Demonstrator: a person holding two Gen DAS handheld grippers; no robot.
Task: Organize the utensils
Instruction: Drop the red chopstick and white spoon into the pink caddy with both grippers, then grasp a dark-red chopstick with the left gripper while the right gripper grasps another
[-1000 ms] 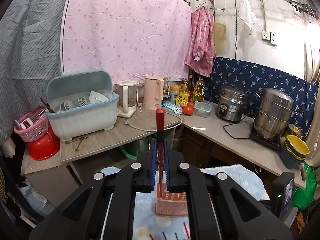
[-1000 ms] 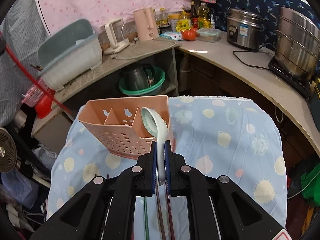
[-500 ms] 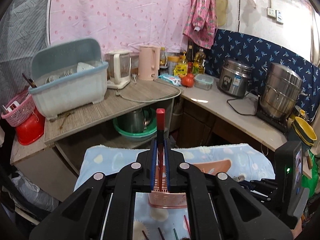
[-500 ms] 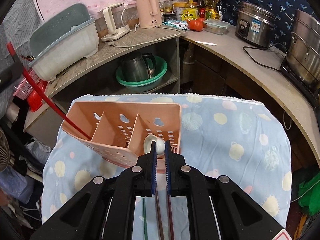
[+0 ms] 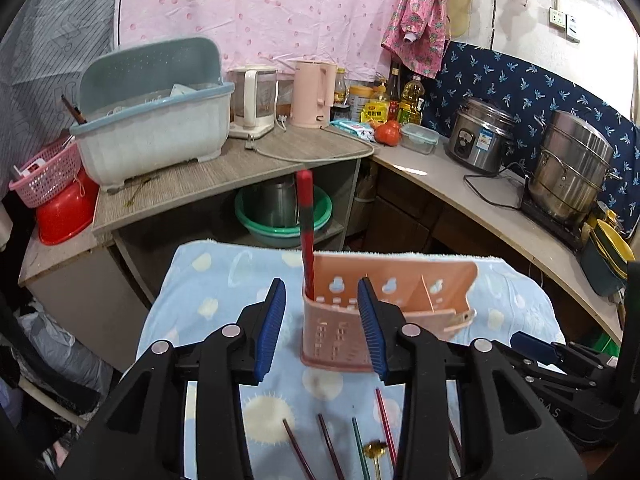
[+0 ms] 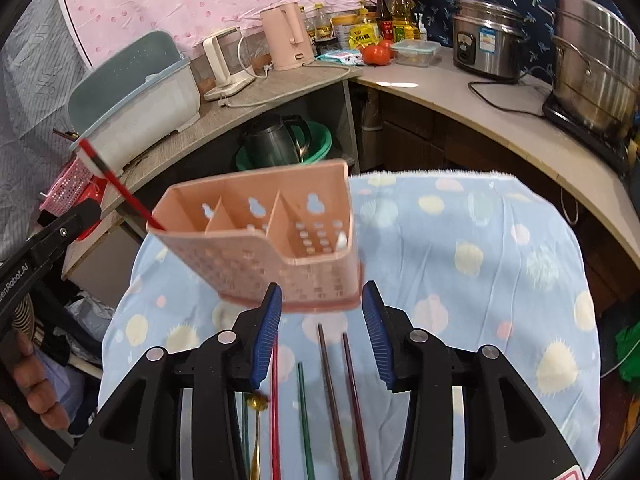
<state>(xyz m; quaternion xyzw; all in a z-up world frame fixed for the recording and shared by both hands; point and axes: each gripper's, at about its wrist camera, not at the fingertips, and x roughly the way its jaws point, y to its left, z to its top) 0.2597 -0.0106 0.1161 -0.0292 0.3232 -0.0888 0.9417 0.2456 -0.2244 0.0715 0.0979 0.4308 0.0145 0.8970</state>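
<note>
A pink perforated utensil holder [image 5: 400,292] [image 6: 280,240] with three compartments stands on the blue spotted cloth [image 6: 460,280]. A red chopstick [image 5: 305,232] [image 6: 120,188] leans out of its left compartment. A white spoon [image 6: 341,241] lies deep in the right one. My left gripper [image 5: 320,296] sits just before the holder's left corner, its jaws opening, the pads touching nothing. My right gripper [image 6: 322,292] hovers before the holder's right end, jaws also opening and empty. Several chopsticks [image 6: 332,380] and a gold spoon [image 6: 256,404] lie on the cloth under it.
Behind the table runs a curved counter [image 5: 460,184] with a blue dish rack [image 5: 156,128], kettles [image 5: 310,92], a rice cooker [image 5: 480,140] and a steel steamer pot [image 5: 572,172]. A green basin [image 5: 282,220] sits on the shelf below. A hand [image 6: 24,380] holds the left gripper.
Both grippers went from shut to open. The left one sank and let the red chopstick go into the holder. The right one let the white spoon go into the right compartment.
</note>
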